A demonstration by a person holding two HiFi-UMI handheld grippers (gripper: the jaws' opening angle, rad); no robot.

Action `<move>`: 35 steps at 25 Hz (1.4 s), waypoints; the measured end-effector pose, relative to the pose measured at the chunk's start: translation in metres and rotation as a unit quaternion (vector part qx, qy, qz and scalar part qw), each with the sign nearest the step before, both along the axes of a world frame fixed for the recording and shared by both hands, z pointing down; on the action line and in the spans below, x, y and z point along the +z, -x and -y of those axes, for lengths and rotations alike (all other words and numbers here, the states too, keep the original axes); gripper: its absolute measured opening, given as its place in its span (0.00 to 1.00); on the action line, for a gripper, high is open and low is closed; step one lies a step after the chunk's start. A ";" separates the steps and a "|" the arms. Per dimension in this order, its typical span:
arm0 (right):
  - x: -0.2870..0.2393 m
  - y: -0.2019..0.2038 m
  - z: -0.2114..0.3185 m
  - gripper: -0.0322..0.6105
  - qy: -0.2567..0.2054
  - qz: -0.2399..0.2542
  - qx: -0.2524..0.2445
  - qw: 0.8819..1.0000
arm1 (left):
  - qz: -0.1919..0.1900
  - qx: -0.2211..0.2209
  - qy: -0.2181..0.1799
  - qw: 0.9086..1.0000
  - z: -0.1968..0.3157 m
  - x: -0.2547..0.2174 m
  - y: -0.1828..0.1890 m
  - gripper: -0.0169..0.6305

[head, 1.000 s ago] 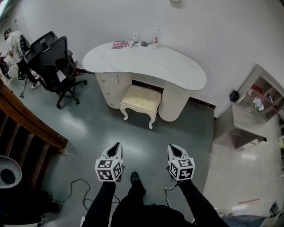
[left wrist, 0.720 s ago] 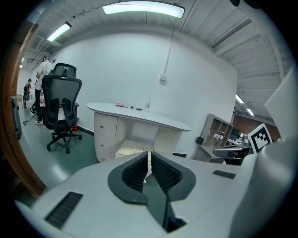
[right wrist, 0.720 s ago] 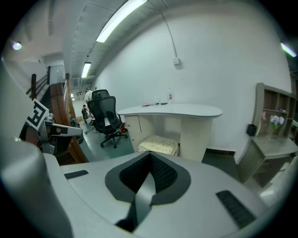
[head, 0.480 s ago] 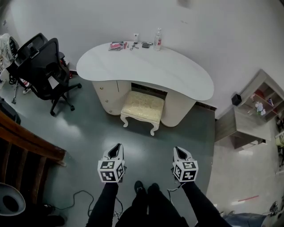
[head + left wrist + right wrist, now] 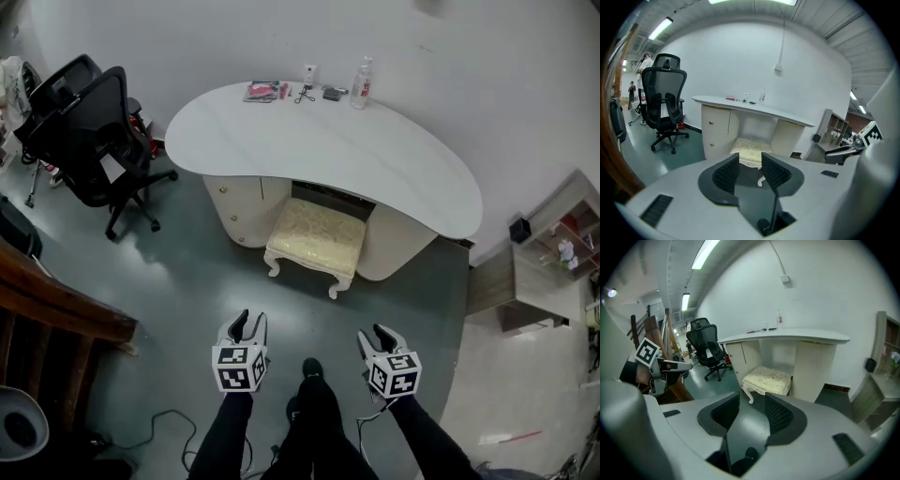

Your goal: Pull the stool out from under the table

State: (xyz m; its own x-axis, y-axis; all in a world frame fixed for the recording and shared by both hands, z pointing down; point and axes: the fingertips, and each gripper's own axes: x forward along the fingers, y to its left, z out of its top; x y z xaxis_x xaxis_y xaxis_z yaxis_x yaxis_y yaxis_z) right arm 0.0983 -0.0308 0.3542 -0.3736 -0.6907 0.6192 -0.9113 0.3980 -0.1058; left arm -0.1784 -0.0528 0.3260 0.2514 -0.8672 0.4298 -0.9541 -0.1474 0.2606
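Two units noted: left hand-held gripper (image 5: 246, 323) and right hand-held gripper (image 5: 382, 333), jaws just opened partway, nothing between them. The stool (image 5: 316, 246) stands partly tucked under the table (image 5: 319, 141), well apart from both.

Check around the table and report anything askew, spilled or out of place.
Nothing stands out. The stool stands upright and square, partly tucked under the table. The bottle stands upright among small items at the table's back edge, and the office chair stands on its wheels to the left.
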 end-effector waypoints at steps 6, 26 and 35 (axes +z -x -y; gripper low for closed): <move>0.066 -0.005 0.048 0.48 0.033 -0.005 0.020 0.999 | 0.023 -0.007 0.025 0.999 0.047 0.060 0.005 0.39; 0.361 -0.050 0.199 0.57 0.035 -0.041 0.051 0.997 | 0.064 -0.002 0.044 0.997 0.217 0.360 -0.011 0.49; 0.447 -0.044 0.240 0.58 -0.005 -0.023 0.046 0.999 | 0.056 -0.044 0.028 0.997 0.273 0.449 0.010 0.50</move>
